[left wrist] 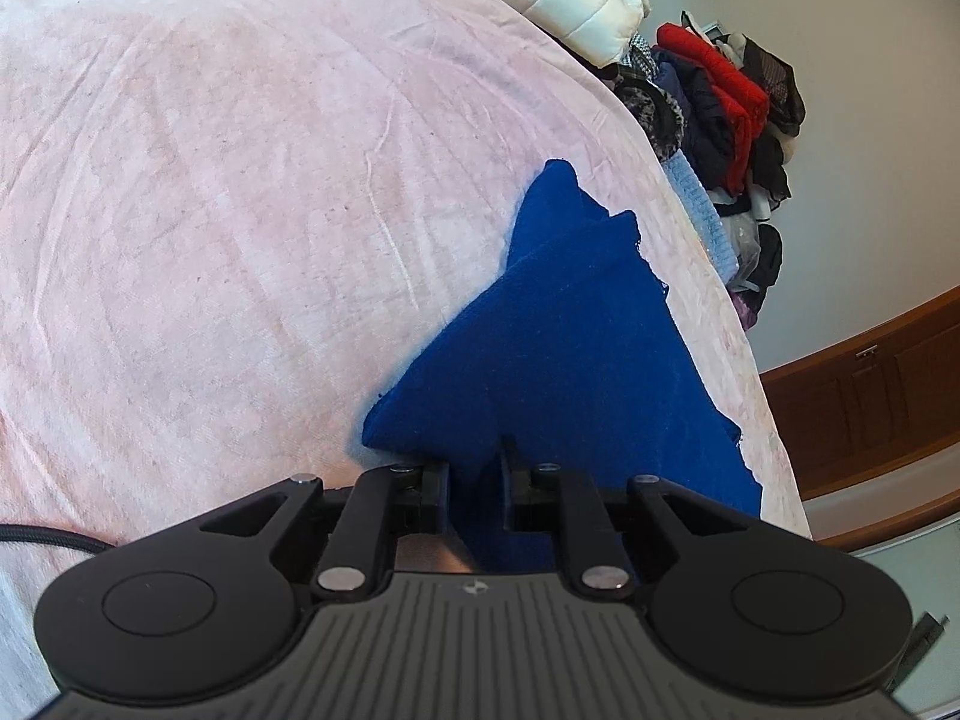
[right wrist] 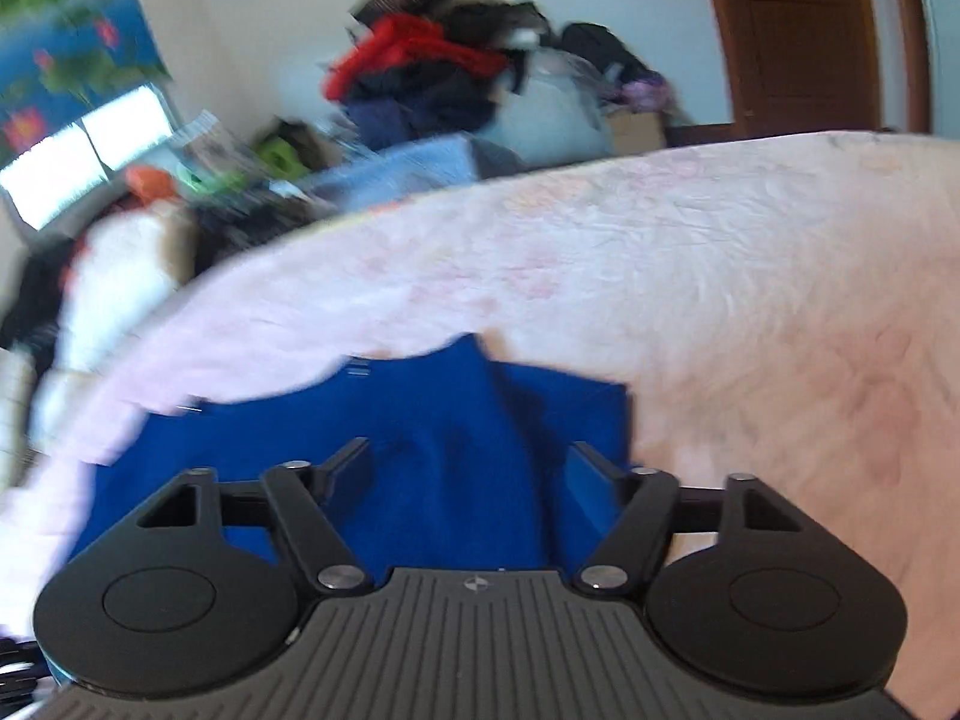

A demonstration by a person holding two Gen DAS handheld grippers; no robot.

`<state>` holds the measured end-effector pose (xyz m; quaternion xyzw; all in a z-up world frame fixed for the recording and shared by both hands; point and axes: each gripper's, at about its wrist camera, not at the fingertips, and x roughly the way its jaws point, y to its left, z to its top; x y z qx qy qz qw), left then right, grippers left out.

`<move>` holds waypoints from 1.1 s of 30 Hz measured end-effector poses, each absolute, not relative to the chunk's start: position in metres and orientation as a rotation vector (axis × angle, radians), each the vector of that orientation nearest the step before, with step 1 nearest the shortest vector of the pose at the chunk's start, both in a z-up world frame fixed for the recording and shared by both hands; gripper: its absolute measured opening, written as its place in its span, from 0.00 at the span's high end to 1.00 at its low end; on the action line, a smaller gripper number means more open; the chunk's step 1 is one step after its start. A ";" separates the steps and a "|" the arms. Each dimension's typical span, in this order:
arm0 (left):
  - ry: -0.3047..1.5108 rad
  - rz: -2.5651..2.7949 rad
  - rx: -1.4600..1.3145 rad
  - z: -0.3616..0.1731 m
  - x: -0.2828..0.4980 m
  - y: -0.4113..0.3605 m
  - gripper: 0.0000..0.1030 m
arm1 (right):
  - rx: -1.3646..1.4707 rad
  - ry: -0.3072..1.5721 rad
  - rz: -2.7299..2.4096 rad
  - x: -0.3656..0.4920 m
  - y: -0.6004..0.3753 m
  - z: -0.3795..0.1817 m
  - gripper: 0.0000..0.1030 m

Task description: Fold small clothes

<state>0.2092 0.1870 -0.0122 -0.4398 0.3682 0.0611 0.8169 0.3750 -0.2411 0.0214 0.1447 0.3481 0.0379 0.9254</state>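
We hold our left gripper (left wrist: 475, 474) with its jaws nearly together, pinching a fold of the soft, dark blue cloth garment (left wrist: 558, 348). The blue cloth runs between these jaws and spreads out ahead of them. It lies on the wrinkled pale pink bed sheet (left wrist: 240, 210), which stretches far to the left of the jaws.

Our right gripper (right wrist: 468, 468) has its jaws spread wide apart. The blue garment (right wrist: 420, 456) lies under and between them, and we cannot see them pressing on it. This view is blurry.

Far ahead of the jaws a messy pile of red and dark clothes (right wrist: 432, 72) sits against the wall.
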 end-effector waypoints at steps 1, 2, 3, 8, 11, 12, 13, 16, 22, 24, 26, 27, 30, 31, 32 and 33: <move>0.781 0.125 -0.943 -0.013 0.209 0.188 0.85 | 0.295 0.762 0.059 0.392 -0.241 0.014 0.29; 0.779 0.120 -0.951 -0.014 0.208 0.189 0.85 | 0.312 0.810 0.055 0.407 -0.242 0.005 0.30; 0.779 0.114 -0.961 -0.015 0.208 0.191 0.85 | 0.323 0.832 0.059 0.416 -0.241 -0.002 0.38; 0.774 0.090 -1.002 -0.020 0.207 0.197 0.85 | 0.328 0.801 0.149 0.418 -0.240 -0.001 0.94; 0.756 0.083 -1.002 -0.022 0.205 0.197 0.85 | 0.440 0.802 0.121 0.418 -0.260 -0.014 0.96; 0.753 0.084 -1.006 -0.022 0.204 0.197 0.85 | 0.445 0.789 0.132 0.414 -0.259 -0.015 0.92; 0.752 0.086 -1.011 -0.022 0.204 0.198 0.85 | 0.431 0.783 0.137 0.410 -0.256 -0.015 0.80; 0.755 0.098 -1.037 -0.023 0.204 0.199 0.85 | 0.430 0.761 0.145 0.395 -0.251 -0.004 0.54; 0.766 0.191 -0.943 -0.010 0.212 0.181 0.88 | 0.507 0.662 0.310 0.342 -0.233 0.026 0.31; 0.766 0.234 -0.833 -0.001 0.217 0.164 0.93 | 0.468 0.697 0.359 0.336 -0.215 0.030 0.30; 0.743 0.267 -0.746 0.006 0.217 0.149 0.93 | 0.431 0.743 0.420 0.339 -0.196 0.036 0.30; 0.723 0.277 -0.691 0.009 0.215 0.140 0.93 | 0.411 0.777 0.458 0.342 -0.183 0.042 0.30; 0.650 0.276 -0.500 0.017 0.210 0.111 0.94 | 0.325 0.853 0.590 0.356 -0.140 0.064 0.19; 0.630 0.257 -0.450 0.019 0.208 0.102 0.93 | 0.301 0.884 0.633 0.363 -0.125 0.070 0.13; 0.612 0.240 -0.399 0.021 0.206 0.093 0.93 | 0.286 0.924 0.675 0.370 -0.107 0.075 0.13; 0.596 0.223 -0.352 0.023 0.204 0.084 0.94 | 0.280 0.964 0.702 0.378 -0.088 0.080 0.14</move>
